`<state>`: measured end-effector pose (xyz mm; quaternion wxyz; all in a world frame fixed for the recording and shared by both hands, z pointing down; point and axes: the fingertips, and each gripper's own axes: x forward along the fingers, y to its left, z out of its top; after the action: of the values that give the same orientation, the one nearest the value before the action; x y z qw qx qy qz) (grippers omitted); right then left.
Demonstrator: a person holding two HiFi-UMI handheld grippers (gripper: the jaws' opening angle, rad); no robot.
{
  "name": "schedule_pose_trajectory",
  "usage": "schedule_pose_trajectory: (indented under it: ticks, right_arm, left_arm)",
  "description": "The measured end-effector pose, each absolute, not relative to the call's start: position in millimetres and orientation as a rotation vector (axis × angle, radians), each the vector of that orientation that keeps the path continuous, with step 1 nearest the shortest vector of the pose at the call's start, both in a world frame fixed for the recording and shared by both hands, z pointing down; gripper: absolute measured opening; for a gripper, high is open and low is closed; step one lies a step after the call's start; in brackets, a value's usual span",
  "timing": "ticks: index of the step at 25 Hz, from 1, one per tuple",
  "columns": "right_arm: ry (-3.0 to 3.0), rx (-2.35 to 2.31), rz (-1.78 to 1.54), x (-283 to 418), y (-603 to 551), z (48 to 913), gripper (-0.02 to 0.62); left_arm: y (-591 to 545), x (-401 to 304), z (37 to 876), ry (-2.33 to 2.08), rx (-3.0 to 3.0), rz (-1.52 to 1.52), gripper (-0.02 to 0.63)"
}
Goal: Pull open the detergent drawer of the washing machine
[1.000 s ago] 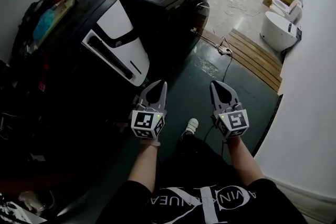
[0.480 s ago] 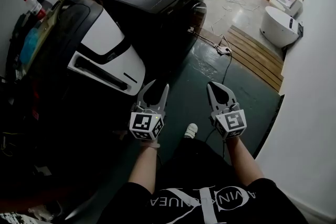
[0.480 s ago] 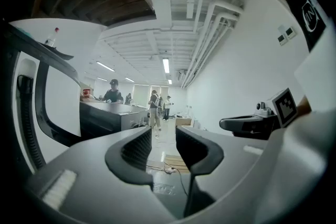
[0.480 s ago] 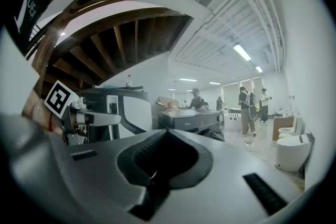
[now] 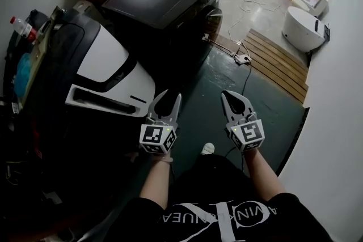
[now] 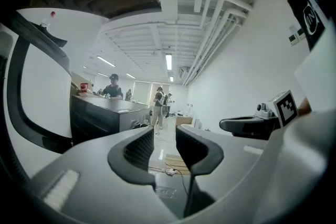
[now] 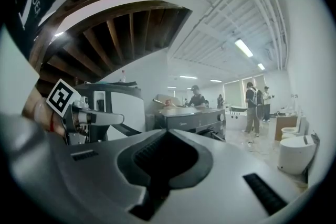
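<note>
This is the approach step: short of the black washing machine point(image 5: 161, 0), whose detergent drawer I cannot make out, the left hand-held gripper point(image 5: 168, 98), jaws just opened and empty, and the right hand-held gripper point(image 5: 232, 96), jaws together, must next reach its front
</note>
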<state>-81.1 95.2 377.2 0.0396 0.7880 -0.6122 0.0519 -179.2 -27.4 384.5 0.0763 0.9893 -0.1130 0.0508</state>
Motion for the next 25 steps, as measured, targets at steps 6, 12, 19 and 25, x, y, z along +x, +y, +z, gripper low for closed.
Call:
schedule_pose_trajectory:
  ticks: [6, 12, 19, 25]
  right_arm:
    - [-1.893, 2.382, 0.152, -55, 71, 381, 0.012]
    - [-1.887, 2.377, 0.140, -31, 59, 381, 0.012]
    - [-1.897, 2.387, 0.123, -6, 45, 384, 0.012]
    - [-1.894, 2.343, 0.107, 23, 29, 389, 0.012]
  left_arm:
    - [-49, -151, 393, -0.348, 2.948, 0.147, 0.130]
    - [-61, -128, 394, -0.342, 2.941, 0.146, 0.130]
    - [-74, -97, 401, -0.305, 2.947, 0.164, 0.130]
    - [-92, -60, 409, -0.305, 2.929, 0.149, 0.130]
